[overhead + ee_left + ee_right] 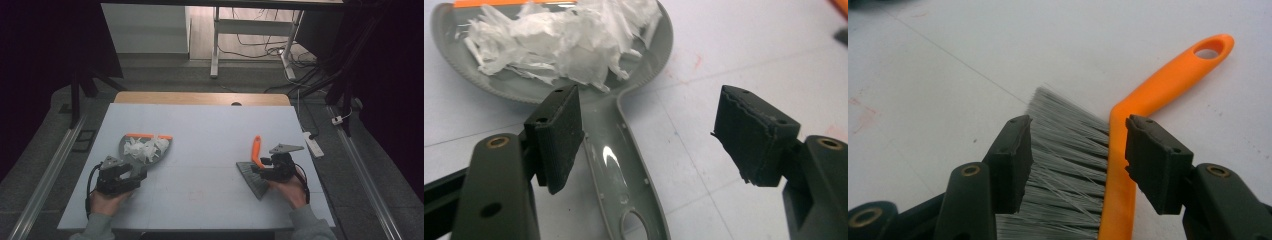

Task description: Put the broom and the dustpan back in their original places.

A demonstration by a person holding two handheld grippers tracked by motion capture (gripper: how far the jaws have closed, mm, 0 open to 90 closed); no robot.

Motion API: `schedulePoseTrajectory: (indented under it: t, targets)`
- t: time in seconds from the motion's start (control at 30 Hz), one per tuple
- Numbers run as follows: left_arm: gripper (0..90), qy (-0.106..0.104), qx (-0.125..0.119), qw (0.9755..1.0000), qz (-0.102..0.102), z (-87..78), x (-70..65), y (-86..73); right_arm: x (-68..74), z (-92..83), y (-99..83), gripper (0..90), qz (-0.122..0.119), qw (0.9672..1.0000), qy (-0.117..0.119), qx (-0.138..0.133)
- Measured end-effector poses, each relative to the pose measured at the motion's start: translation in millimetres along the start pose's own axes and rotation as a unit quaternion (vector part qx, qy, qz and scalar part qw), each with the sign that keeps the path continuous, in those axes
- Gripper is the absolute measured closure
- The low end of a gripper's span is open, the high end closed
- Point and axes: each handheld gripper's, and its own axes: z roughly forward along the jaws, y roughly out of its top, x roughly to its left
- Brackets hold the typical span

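A grey dustpan (pixel 131 150) with an orange lip lies left of centre on the white table, and a heap of white paper shreds (pixel 559 40) fills its pan. My left gripper (pixel 131 172) is open. Its pads stand on either side of the dustpan's grey handle (pixel 616 170): the left pad is beside the handle and the right pad (pixel 751 135) is well clear of it. On the right, my right gripper (pixel 1078 155) is shut on a brush (pixel 254 172). One pad is in the grey bristles (pixel 1068 150) and the other is against the orange spine (pixel 1118 165).
The white table top (pixel 200 130) has a wooden strip along its far edge. A white power strip (pixel 314 144) lies on the floor at the right. Desk legs and cables stand beyond the table.
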Motion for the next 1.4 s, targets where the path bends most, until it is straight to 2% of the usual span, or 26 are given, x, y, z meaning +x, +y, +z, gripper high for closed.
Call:
schedulePoseTrajectory:
  t: [0.3, 0.4, 0.57, 0.83, 1.0, 1.4]
  targets:
    - [30.6, -0.043, 0.008, 0.9981, 0.044, 0.2, 1.4, 1.3, 9.2, -8.5, -8.3, 44.6, -0.033, 0.9994, 0.007, -0.003]
    - [30.7, -0.058, 0.007, 0.9966, 0.059, -0.7, 1.0, 0.5, 8.0, -13.6, -14.3, 44.7, -0.032, 0.9994, 0.007, -0.009]
    - [30.7, -0.068, 0.001, 0.9953, 0.069, -3.5, 1.6, -1.5, 4.9, -24.0, -24.0, 44.8, -0.028, 0.9994, 0.004, -0.020]
    - [30.6, -0.077, -0.006, 0.9944, 0.072, -8.6, 2.3, -6.4, 2.2, -33.6, -34.8, 45.0, -0.034, 0.9989, 0.000, -0.031]
    - [30.6, -0.079, -0.002, 0.9938, 0.077, -7.1, 0.6, -6.3, 2.6, -33.6, -35.4, 45.0, -0.040, 0.9988, -0.001, -0.030]
    - [30.6, -0.080, 0.000, 0.9939, 0.076, -6.0, 1.0, -6.6, 4.0, -32.4, -35.0, 45.2, -0.042, 0.9987, -0.001, -0.028]
